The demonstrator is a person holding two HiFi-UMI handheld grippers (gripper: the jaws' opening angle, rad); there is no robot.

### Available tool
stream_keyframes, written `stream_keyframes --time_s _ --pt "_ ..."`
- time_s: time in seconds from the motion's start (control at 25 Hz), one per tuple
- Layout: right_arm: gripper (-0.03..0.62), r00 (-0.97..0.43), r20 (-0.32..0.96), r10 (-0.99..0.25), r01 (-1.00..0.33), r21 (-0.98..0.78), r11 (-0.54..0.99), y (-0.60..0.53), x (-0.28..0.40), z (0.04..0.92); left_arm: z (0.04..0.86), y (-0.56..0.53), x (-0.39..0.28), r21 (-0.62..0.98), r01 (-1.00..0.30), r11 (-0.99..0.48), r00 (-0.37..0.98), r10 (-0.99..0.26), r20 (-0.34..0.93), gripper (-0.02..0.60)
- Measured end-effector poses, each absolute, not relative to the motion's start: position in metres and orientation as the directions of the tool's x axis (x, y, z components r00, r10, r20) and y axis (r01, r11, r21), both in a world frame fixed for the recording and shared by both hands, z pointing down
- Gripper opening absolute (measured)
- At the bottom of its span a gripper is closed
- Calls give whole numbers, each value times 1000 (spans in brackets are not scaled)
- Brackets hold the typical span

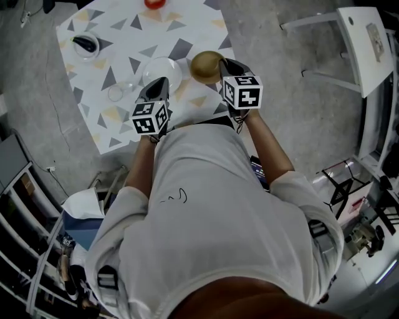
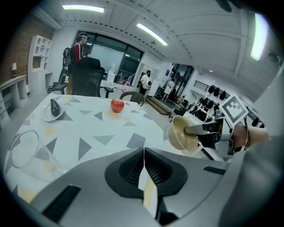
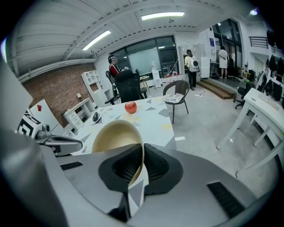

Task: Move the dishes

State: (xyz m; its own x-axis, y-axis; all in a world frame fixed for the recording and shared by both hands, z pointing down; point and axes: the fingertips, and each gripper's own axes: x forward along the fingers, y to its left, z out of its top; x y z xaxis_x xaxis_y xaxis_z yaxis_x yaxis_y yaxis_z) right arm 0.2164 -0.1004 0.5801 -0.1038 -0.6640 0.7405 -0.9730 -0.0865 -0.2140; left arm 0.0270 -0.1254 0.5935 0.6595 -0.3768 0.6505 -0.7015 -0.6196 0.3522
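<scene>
A tan bowl (image 1: 206, 66) hangs tilted above the patterned table's (image 1: 124, 37) near right edge, and my right gripper (image 1: 223, 64) is shut on its rim. In the right gripper view the rim (image 3: 141, 155) runs between the jaws of that gripper (image 3: 143, 148). A white plate (image 1: 163, 73) lies on the table just ahead of my left gripper (image 1: 161, 83). In the left gripper view the jaws of that gripper (image 2: 144, 153) meet with nothing seen held, and the plate is hidden below them. The bowl (image 2: 179, 133) and the right gripper (image 2: 199, 128) show to its right.
A clear glass (image 1: 117, 93) stands left of the plate. A small white dish with a black object (image 1: 85, 45) sits at the far left, and a red apple (image 1: 154, 3) lies at the far edge. A chair (image 3: 176, 98) stands beyond the table, and a white desk (image 1: 368, 43) to the right.
</scene>
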Motion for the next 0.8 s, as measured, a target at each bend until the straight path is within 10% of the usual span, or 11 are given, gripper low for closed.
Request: stream_keyframes --time_s 0.8 --pt "21 -326 783 -530 -921 -390 -8 -164 209 648 612 -98 6 294 -876 -382 459 -475 751 21"
